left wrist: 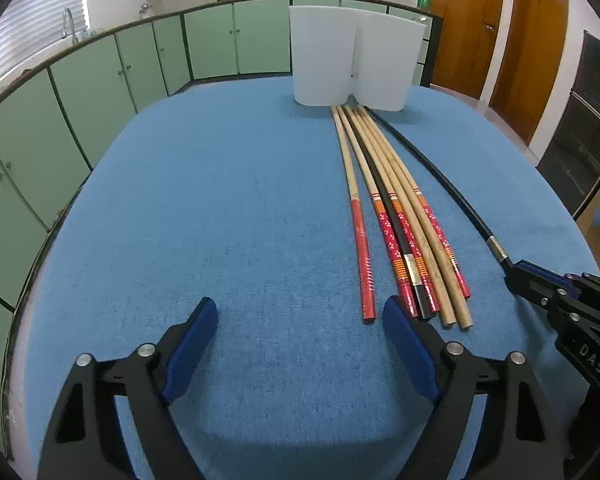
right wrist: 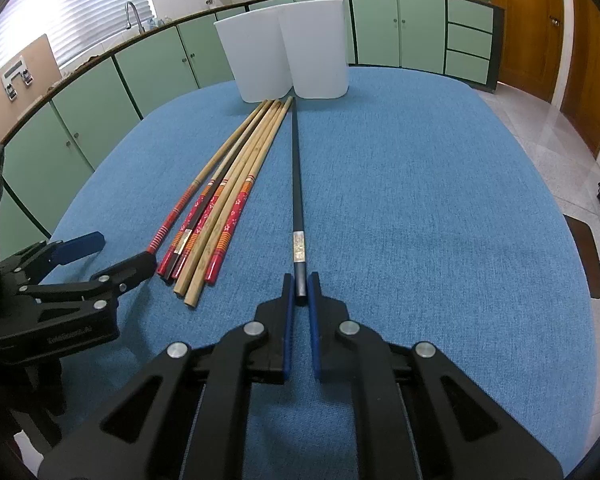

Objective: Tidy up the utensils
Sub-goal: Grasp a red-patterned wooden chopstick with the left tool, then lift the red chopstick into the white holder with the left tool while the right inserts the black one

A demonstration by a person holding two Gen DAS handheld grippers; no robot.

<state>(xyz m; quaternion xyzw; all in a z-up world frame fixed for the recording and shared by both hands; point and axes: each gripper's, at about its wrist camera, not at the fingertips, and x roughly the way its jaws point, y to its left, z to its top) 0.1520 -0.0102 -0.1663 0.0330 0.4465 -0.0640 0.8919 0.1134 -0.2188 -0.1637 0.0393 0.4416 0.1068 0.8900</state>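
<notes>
Table (right wrist: 420, 200): blue cloth, carries everything.
Two white containers (right wrist: 288, 48): side by side at the far edge; contents not visible.
Chopstick bundle (left wrist: 404, 232): wooden, red-ended, one black among them, lying loose, unsorted.
Single black chopstick (right wrist: 296, 184): set apart to the right, near end between the jaws of the right gripper (right wrist: 299, 294), narrowed around it.
Left gripper (left wrist: 300, 316): wide, empty, just beside the bundle.
Judged progress: early; nearly all sorting remains.

Hovering low over the blue tablecloth (left wrist: 228, 208) with left gripper (left wrist: 300, 320) spread wide. Lying just right of its fingertips, a bundle of chopsticks (left wrist: 400, 216), pointing toward two white containers (left wrist: 352, 60). Entering at right, right gripper (left wrist: 518, 276) touching a separate black chopstick (left wrist: 440, 172).
</notes>
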